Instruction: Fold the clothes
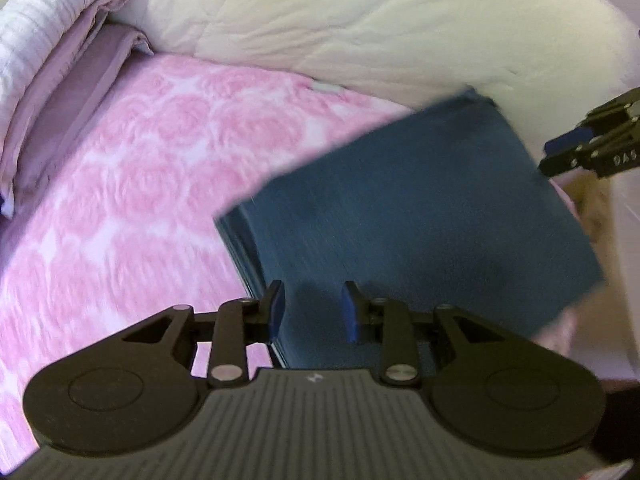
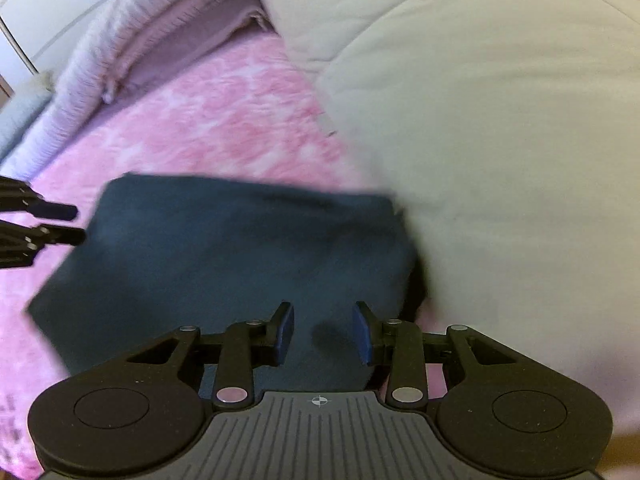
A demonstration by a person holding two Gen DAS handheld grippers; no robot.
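Nearest in the left wrist view, the left gripper (image 1: 312, 312) hangs over the near corner of the folded blue garment (image 1: 420, 208) with its blue pads apart and nothing between them, so it has let go. The right gripper (image 2: 323, 330) is the same in its own view: pads spread, only blue cloth showing beneath the gap and nothing pinched. The garment lies as a flat, compact rectangle with stacked layers showing along its left edge in the left view, which suggests the folding of this piece is about finished; what may remain is a last smoothing or moving it to a pile, and no further clothes waiting to be folded show in either picture. It rests on the pink rose-patterned blanket (image 1: 140, 168) that covers the bed, with open blanket to its left. Its far right corner sits against, or just beside, the big cream duvet (image 1: 380, 28) heaped at the back right; blur hides whether they touch. That bulk is the main crowding: it leaves little room on the right, and a further fold or a slide that way would run into it. At the far left, a pale ribbed pillow (image 1: 44, 20) and a folded mauve sheet (image 1: 80, 88) are stacked along the bed's edge, well apart from the garment.
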